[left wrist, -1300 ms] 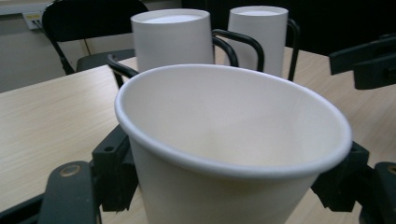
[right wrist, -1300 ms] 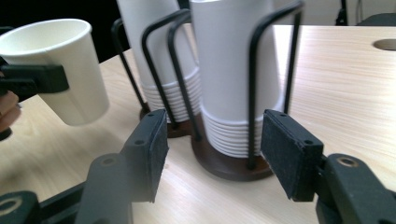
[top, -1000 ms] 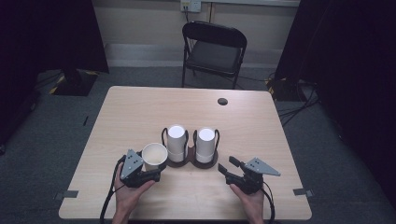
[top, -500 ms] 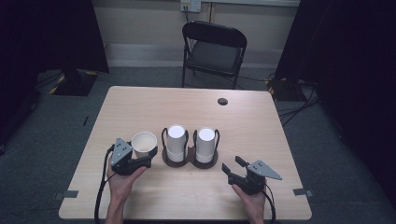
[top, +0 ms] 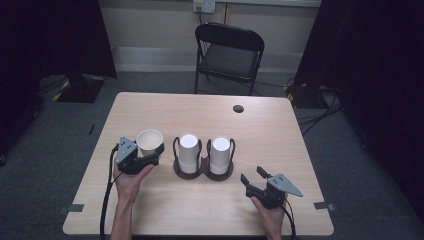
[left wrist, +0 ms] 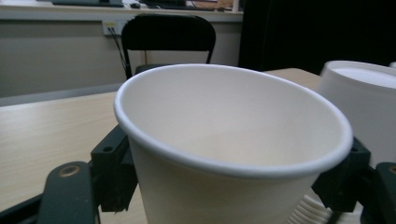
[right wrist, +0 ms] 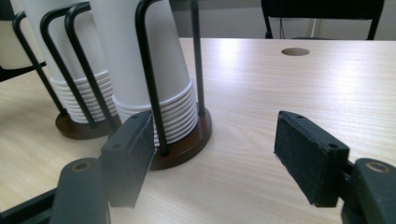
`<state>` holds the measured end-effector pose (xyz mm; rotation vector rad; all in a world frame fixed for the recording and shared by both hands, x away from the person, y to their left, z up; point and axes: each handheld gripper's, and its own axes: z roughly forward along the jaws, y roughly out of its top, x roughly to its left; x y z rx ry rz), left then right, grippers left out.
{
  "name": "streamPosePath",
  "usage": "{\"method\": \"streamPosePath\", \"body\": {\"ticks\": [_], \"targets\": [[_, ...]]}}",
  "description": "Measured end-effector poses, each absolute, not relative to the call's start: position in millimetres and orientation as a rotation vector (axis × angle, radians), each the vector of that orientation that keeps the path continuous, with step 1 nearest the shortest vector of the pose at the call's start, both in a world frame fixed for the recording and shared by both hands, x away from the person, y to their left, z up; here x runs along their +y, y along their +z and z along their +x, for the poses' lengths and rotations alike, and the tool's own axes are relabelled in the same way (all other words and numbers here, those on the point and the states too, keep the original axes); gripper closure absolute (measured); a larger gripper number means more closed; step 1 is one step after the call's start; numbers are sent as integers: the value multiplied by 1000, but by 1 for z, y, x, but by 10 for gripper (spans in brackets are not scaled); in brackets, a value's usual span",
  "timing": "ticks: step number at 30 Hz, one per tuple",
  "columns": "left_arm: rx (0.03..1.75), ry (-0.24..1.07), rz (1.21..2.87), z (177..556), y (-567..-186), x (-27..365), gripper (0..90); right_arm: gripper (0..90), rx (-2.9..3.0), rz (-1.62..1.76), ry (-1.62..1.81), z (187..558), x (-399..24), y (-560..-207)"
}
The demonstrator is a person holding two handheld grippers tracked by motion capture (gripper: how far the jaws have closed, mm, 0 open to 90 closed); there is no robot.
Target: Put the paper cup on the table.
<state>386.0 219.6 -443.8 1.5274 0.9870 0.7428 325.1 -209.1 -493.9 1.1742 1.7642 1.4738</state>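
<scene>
My left gripper [top: 150, 154] is shut on a white paper cup [top: 149, 141], which stands upright, mouth up, left of the cup holder. Up close, the cup [left wrist: 233, 154] sits between the left gripper's [left wrist: 229, 191] two black jaws. The holder has a dark brown base [top: 202, 173] with black wire loops and carries two stacks of upside-down white cups [top: 189, 152] [top: 220, 154]. My right gripper [top: 252, 174] is at the front right, apart from the holder. Its jaws have just been opening, and the right gripper [right wrist: 215, 158] has nothing between them. The nearer stack [right wrist: 140, 56] rises just beyond its left jaw.
A black folding chair [top: 230, 55] stands behind the table's far edge. A round cable hole [top: 238, 108] lies at the far right of the wooden tabletop [top: 200, 210]. Bare wood surrounds the holder on all sides.
My left gripper has carried the paper cup to the left, away from the holder. The right gripper's jaws have spread wider, and it stays about where it was.
</scene>
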Motion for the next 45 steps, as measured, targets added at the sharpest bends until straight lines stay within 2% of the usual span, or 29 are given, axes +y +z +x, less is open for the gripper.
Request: {"method": "streamPosePath", "body": {"ticks": [6,21,36,45], "targets": [[1020,739,1506,406,-456,227,229,295,1780,1170,1469,326,-208,-495],[1071,719,1511,428,-470,217,221,294,1760,1173,1489,324,-210,-495],[1150,657,1603,433,-492,220,206,305,1769,1163,1484,324,-209,-495],[1173,650,1619,430,-490,223,156,303,1768,1166,1482,324,-209,-495]]}}
